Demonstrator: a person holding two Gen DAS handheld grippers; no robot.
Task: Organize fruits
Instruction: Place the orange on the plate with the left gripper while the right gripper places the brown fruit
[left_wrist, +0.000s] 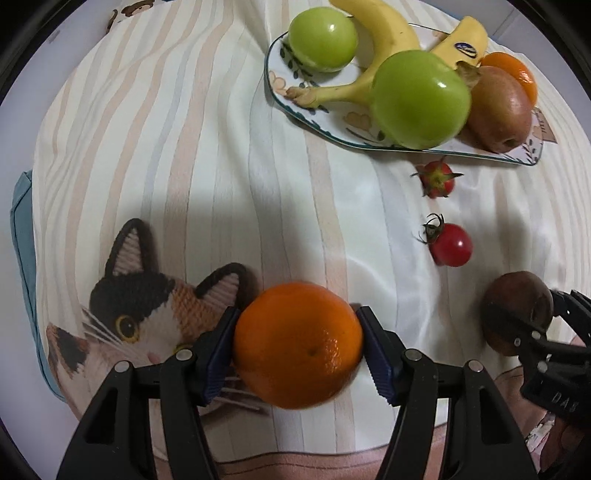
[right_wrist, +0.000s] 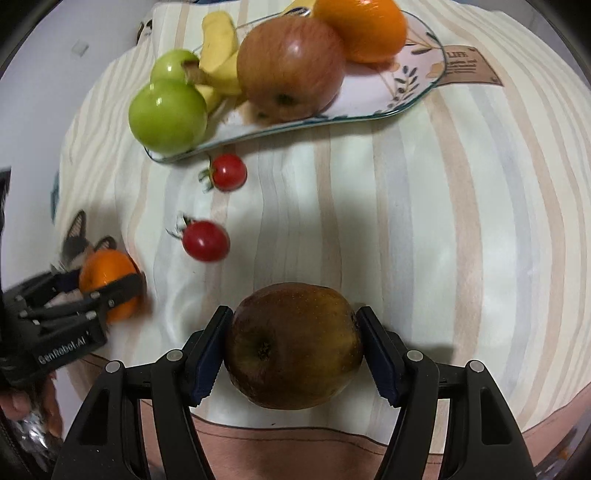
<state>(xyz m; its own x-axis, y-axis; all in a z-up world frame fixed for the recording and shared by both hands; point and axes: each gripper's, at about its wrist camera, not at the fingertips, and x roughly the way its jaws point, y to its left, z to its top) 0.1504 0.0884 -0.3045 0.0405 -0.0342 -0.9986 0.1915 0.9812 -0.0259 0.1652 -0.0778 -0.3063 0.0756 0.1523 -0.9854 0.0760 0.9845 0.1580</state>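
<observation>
1. Your left gripper (left_wrist: 297, 345) is clamped on an orange (left_wrist: 297, 345), its blue pads pressed to both sides, held over the striped cloth (left_wrist: 207, 177) near the printed cat

2. Your right gripper (right_wrist: 293, 345) is clamped on a dark brown apple (right_wrist: 293, 345), held above the cloth's near edge

3. The plate (right_wrist: 406, 99) ahead already carries two green apples, bananas, a reddish apple (right_wrist: 290, 68) and another orange; open room looks scarce, so a fruit set down hard could nudge a neighbour over the low rim

4. Two small red tomatoes (right_wrist: 205, 240) lie loose between you and the plate; a low pass could knock them rolling

5. Both held fruits are round and smooth; a tilt or looser squeeze could let one slip
</observation>
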